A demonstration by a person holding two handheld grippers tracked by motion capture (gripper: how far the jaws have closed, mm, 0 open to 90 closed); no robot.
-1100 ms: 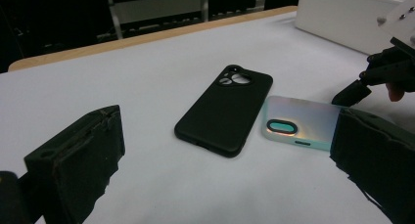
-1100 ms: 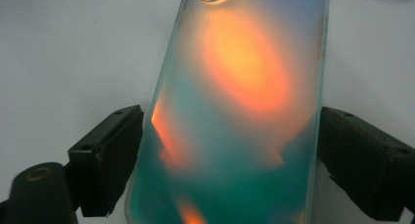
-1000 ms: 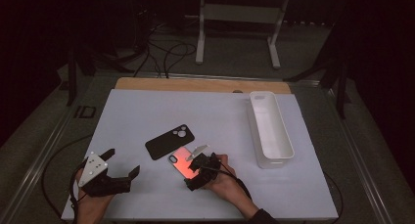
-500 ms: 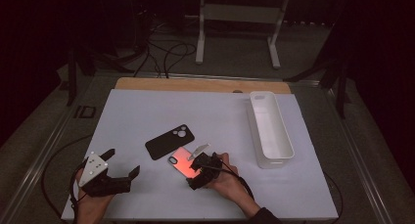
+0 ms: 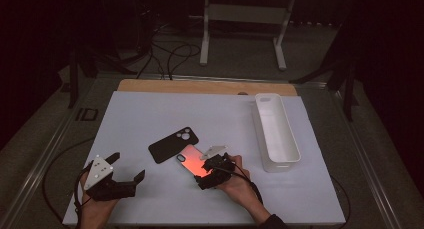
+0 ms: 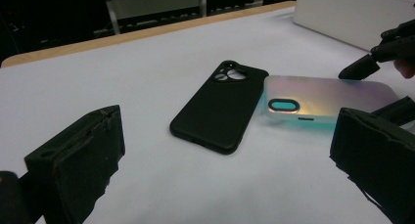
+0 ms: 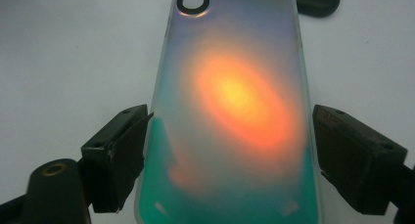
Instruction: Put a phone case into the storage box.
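Item count on the tabletop:

- Phone cases: two. One black phone case, centre of the frame; one iridescent phone case, just right of it.
- White rectangular trays: one, right of centre.
- Claws: two. Left claw, lower left; right claw, lower centre.

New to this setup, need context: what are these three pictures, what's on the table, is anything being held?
A person works at a white table with a hand-held two-jaw gripper in each hand. The high view looks down from above; the other two cameras ride on the grippers.

On the table lie a black phone case, an iridescent phone case and a white tray.

The left gripper is open, with nothing between its jaws. The right gripper straddles the iridescent case's near end: one jaw appears to touch the edge, the other stands just off it, so it is not yet clamped.
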